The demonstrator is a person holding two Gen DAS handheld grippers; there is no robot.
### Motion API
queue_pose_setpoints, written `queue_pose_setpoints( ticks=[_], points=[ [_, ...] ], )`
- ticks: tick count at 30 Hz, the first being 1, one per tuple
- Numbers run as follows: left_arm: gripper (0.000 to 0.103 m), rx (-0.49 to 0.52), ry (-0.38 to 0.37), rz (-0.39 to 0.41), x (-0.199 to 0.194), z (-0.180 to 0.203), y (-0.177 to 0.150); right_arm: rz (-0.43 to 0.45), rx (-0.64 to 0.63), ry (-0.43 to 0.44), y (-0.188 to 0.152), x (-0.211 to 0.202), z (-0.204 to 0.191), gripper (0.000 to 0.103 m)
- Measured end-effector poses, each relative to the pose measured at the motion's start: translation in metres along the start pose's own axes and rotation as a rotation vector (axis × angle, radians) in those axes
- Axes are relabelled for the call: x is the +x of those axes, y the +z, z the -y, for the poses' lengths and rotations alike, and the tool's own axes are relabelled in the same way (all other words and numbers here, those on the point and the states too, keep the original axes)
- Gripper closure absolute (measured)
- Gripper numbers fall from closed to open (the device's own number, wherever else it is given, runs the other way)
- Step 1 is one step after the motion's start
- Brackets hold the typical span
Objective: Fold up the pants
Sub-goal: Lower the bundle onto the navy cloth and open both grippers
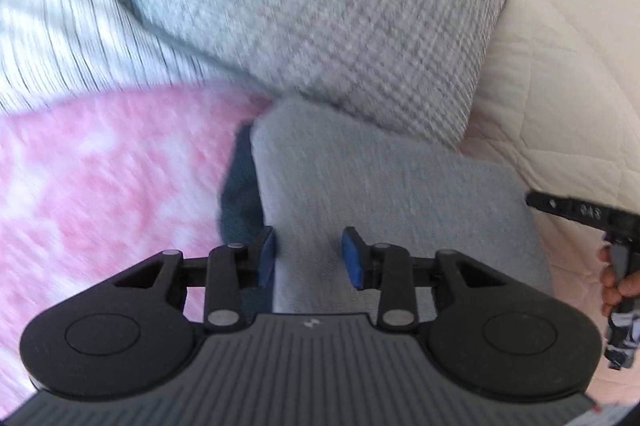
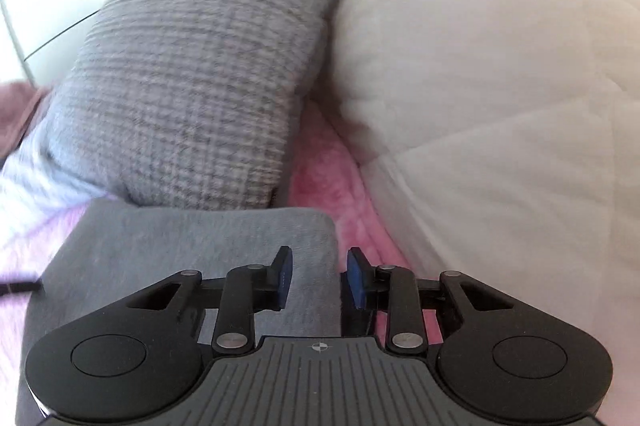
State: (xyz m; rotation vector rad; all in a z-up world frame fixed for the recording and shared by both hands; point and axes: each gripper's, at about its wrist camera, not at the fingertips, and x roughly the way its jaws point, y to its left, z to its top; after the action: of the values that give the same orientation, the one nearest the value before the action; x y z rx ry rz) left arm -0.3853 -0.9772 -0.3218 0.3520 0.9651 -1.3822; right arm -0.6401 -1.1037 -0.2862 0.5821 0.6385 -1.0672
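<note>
The pants (image 1: 384,193) lie folded into a thick grey block on the pink blanket (image 1: 100,165) of the bed, just in front of a grey pillow (image 2: 192,77). My left tongs (image 1: 308,252) hang spread over the block's near left part, gripping nothing. My right tongs (image 2: 319,278) are spread too, straddling its right edge, probably to square or release the fold. A cream quilt (image 2: 500,85) rises on the right and a striped cloth (image 1: 60,33) lies behind. Pale panelled doors stand beyond the bed.
</note>
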Motion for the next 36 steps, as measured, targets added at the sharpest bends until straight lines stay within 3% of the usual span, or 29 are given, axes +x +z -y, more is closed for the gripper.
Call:
queue_pose_setpoints(
  ticks=[3, 7, 10, 12, 18, 23, 27, 31, 33, 36],
  points=[
    [0.074, 0.023, 0.034, 0.05, -0.003, 0.003, 0.01, -0.044, -0.082, -0.036, -0.008, 0.022, -0.01, 0.076],
    [0.077, 0.163, 0.111, -0.07, 0.04, 0.026, 0.016, -0.077, -0.078, -0.054, 0.0, 0.038, -0.006, 0.076],
    [0.076, 0.167, 0.153, -0.102, 0.052, 0.024, 0.013, -0.078, -0.059, -0.035, 0.008, 0.018, -0.001, 0.076],
    [0.079, 0.108, 0.146, -0.08, 0.039, 0.02, 0.013, -0.066, -0.063, -0.036, 0.0, -0.008, -0.001, 0.076],
    [0.079, 0.119, 0.123, -0.072, -0.022, 0.027, -0.015, -0.081, -0.051, 0.007, -0.056, -0.081, -0.016, 0.076],
    [0.076, 0.126, 0.087, -0.129, -0.042, 0.048, -0.049, -0.166, -0.075, -0.032, -0.087, -0.076, -0.034, 0.076],
    [0.074, 0.109, 0.153, -0.219, -0.02, 0.051, -0.062, -0.225, -0.077, -0.052, -0.084, -0.061, -0.036, 0.075],
    [0.072, 0.096, 0.177, -0.215, -0.036, 0.058, -0.052, -0.175, -0.021, -0.007, -0.076, -0.098, -0.034, 0.072],
    [0.061, 0.101, 0.175, -0.186, -0.058, 0.066, -0.045, -0.168, -0.001, -0.001, -0.073, -0.121, -0.037, 0.06],
    [0.051, 0.103, 0.171, -0.148, -0.095, 0.08, -0.035, -0.158, 0.031, 0.042, -0.067, -0.158, -0.044, 0.051]
  ],
)
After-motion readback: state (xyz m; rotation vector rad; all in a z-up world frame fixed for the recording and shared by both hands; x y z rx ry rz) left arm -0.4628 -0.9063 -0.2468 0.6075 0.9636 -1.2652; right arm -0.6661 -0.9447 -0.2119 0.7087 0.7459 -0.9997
